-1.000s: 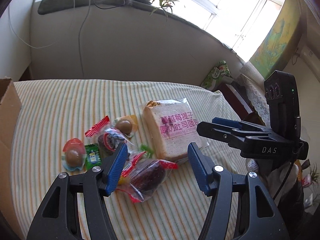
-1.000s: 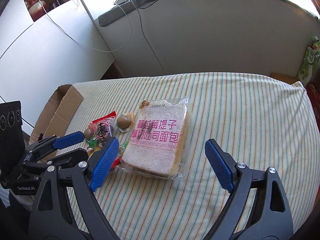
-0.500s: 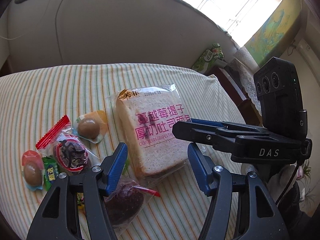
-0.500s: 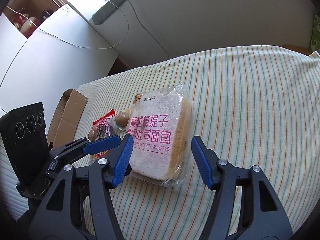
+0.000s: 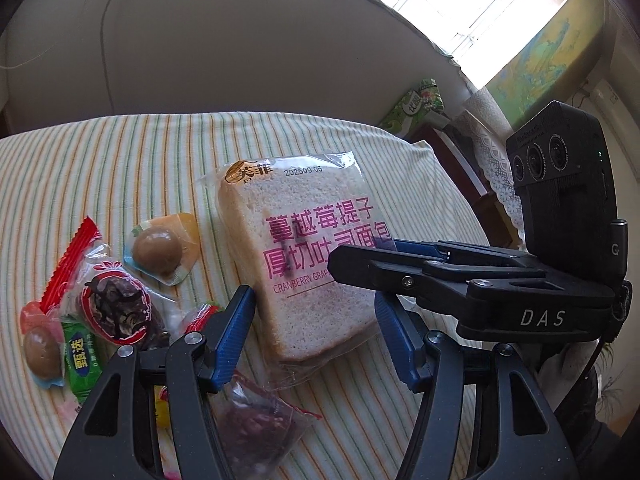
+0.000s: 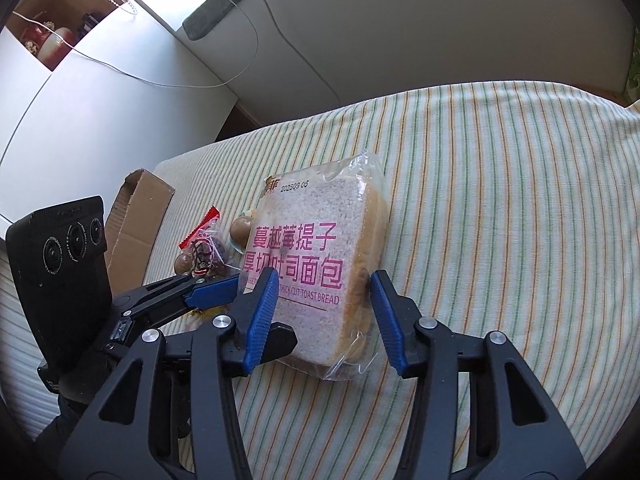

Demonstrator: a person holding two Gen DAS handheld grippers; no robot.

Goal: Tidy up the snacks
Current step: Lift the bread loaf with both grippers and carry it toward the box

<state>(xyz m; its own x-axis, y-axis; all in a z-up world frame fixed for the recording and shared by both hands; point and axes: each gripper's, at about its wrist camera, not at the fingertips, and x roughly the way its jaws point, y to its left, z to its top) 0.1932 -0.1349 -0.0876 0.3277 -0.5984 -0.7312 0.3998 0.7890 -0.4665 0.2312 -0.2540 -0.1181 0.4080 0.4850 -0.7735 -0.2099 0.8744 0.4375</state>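
Observation:
A clear bag of sliced toast bread (image 5: 296,256) (image 6: 316,248) with pink lettering lies flat on the striped cloth. My left gripper (image 5: 316,336) stands open, its blue pads on either side of the bag's near end without pressing it. My right gripper (image 6: 323,316) comes in from the right and its jaws are closing. The bag's near corner is between its pads, and I see no firm squeeze. In the left wrist view its black fingers (image 5: 360,264) cross above the bread's right side. Small snack packets (image 5: 116,312) lie to the left of the bread.
Two wrapped brown eggs (image 5: 156,252) (image 5: 40,352), a green candy (image 5: 82,364) and a dark snack packet (image 5: 256,428) lie beside and under my left gripper. An open cardboard box (image 6: 136,224) stands at the cloth's left edge. A green packet (image 5: 420,108) sits beyond the far right corner.
Both grippers moved in and down onto the bread bag. The left swung from the small snacks to the bread's end. The right gripper's jaws narrowed from wide to close around the bag's corner.

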